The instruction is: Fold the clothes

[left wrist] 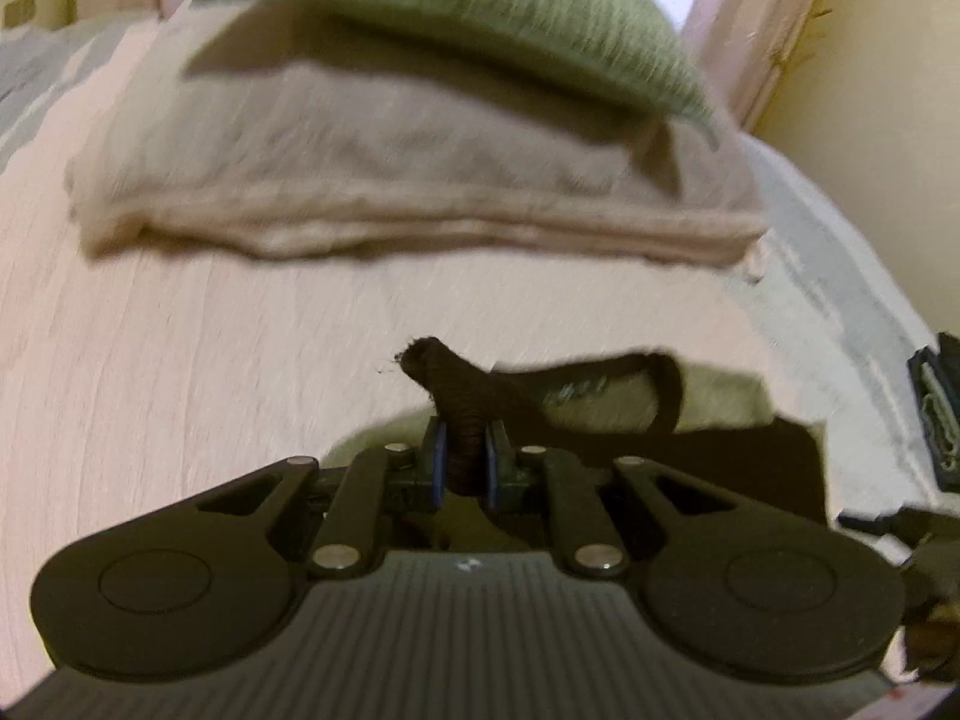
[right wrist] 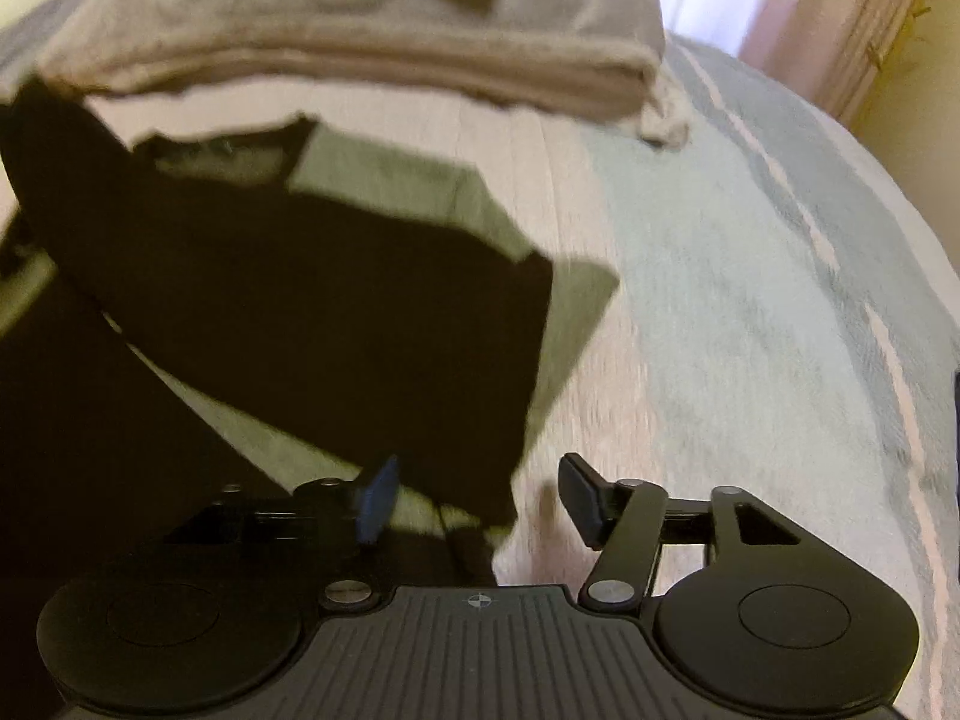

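My left gripper (left wrist: 465, 456) pinches a bunched edge of the black garment (right wrist: 288, 276), lifting it off the striped bedspread (right wrist: 750, 300) for folding. My right gripper (right wrist: 480, 498) gapes empty beside its hem, probably about to take it; blur hides contact.

My left gripper (left wrist: 467, 459): black linkage arms, silver pivot screws, blue pads (left wrist: 440, 461), ribbed grey body. My right gripper (right wrist: 480, 501): same build, crosshair mark.
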A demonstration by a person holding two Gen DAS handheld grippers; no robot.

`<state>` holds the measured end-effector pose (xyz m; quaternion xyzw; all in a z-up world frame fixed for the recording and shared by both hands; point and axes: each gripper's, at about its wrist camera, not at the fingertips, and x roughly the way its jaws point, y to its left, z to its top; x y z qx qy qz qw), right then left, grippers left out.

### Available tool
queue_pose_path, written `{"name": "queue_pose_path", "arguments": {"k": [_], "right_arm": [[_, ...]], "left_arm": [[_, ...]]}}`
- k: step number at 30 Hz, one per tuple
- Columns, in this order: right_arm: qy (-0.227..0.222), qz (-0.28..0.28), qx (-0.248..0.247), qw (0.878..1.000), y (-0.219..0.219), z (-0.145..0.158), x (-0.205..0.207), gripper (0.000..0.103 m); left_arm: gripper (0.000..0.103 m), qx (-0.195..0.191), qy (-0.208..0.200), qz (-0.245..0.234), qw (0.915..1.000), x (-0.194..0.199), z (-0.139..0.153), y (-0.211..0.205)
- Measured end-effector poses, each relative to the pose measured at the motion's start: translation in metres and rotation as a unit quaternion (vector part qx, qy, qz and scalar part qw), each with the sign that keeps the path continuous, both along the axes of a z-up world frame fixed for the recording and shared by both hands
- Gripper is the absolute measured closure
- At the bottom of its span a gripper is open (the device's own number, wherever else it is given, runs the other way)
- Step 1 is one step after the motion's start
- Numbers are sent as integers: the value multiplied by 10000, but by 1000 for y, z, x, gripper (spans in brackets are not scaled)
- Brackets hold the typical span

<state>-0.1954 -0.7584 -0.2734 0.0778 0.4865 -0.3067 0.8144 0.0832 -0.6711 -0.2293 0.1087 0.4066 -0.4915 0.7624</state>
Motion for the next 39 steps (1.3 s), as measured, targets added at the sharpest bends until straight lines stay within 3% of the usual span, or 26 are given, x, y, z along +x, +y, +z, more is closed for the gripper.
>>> {"name": "queue_pose_path", "arguments": {"k": [3,7,10,15,20,21,25,28,30,32,34,35,36,39], "right_arm": [[55,-100,58,9999,-4,-5,-2,46],[-98,-718,-422,9965,-17,7,-22,46],[-101,-1016,-180,9946,-25,3,-36,43],[-279,-1203,292,9919,-35,1,-43,43],[-504,-1126,581,9907,-26,24,-56,43],[-618,-1110,620,9900,-24,30,-59,43],[-857,-985,504,9902,-28,45,-60,43],[-1002,-1008,441,9889,-38,48,-59,43],[-1068,-998,429,9883,-47,47,-56,43],[-1117,-985,469,9877,-56,45,-52,43],[-1208,-978,565,9862,-67,40,-49,43],[-1249,-991,608,9853,-73,37,-47,43],[-1277,-1022,643,9844,-79,33,-44,43],[-1517,-1185,926,9769,-97,24,-39,43]], "left_arm": [[94,-156,-75,-49,9998,-2,14,-1],[94,-72,-49,122,9999,-2,11,16],[103,381,104,239,9989,-7,-15,31],[103,1156,295,3,9929,-27,-64,40],[101,988,112,4,9950,-28,-51,35],[98,921,0,-55,9957,-26,-46,29],[59,769,-190,-519,9955,-14,-40,5],[55,847,-309,-1018,9907,-9,-47,-17],[55,943,-49,-1425,9853,-6,-60,-27],[59,1073,241,-1877,9760,-6,-71,-33],[70,1221,296,-2138,9687,-10,-76,-34],[78,1242,316,-2196,9671,-10,-77,-33],[99,1267,384,-2249,9653,-11,-77,-33],[101,1133,305,-2288,9664,-17,-63,-32]]}}
